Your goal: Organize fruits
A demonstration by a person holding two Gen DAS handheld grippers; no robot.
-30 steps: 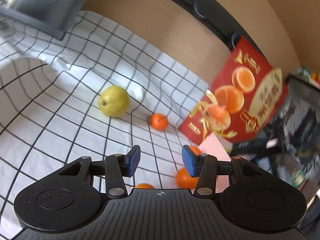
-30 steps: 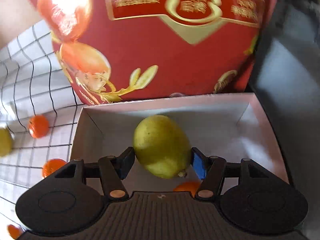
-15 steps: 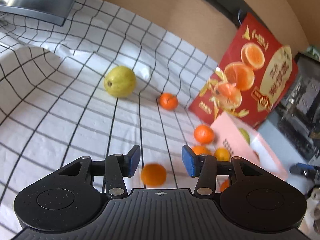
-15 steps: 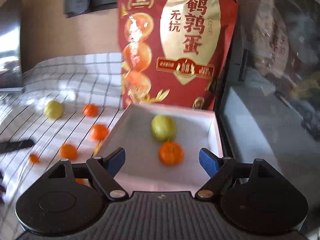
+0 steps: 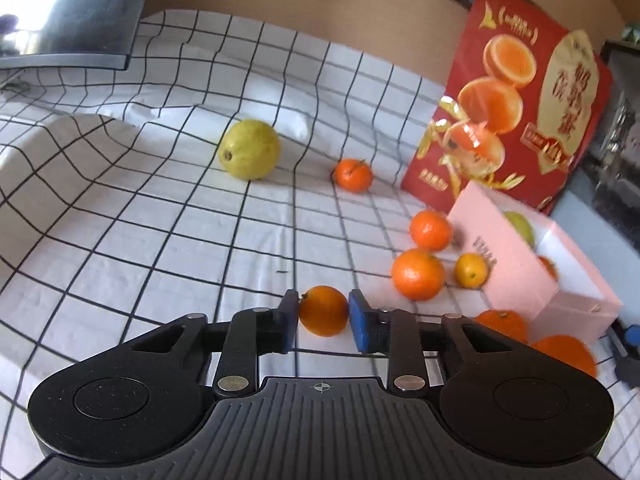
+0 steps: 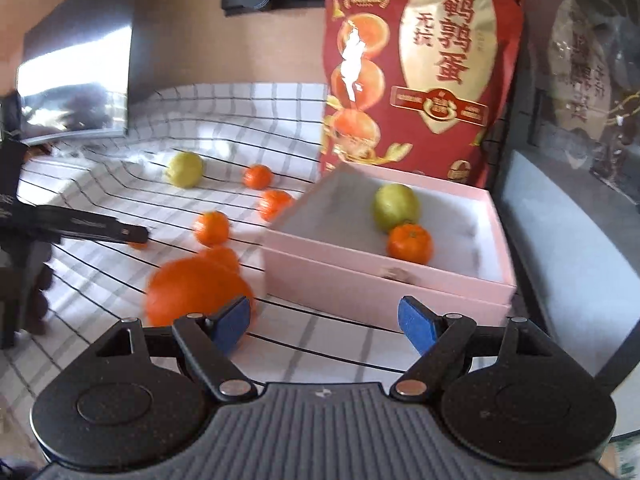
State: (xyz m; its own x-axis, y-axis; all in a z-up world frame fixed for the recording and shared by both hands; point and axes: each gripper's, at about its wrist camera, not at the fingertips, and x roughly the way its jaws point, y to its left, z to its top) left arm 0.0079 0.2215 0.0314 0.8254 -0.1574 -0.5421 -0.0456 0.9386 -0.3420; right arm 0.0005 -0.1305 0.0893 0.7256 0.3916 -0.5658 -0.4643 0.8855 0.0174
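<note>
Two fruits in pink box [image 6: 384, 280], right view only; left tongs [image 5: 323, 316] closing around tangerine [image 5: 324, 310]; right tongs [image 6: 324, 322] wide, empty.

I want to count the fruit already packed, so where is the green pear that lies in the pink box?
In the right wrist view, the green pear lies in the pink box near its far wall, touching a mandarin just in front, below the red bag.

The red pouch [image 6: 420, 76], standing at twelve o'clock behind the pink box [image 6: 360, 280], bore large red characters "鹌鹑蛋" on its gold panel, with smaller "无抗" beside them. The print on the box's side was too blurred to read.
</note>
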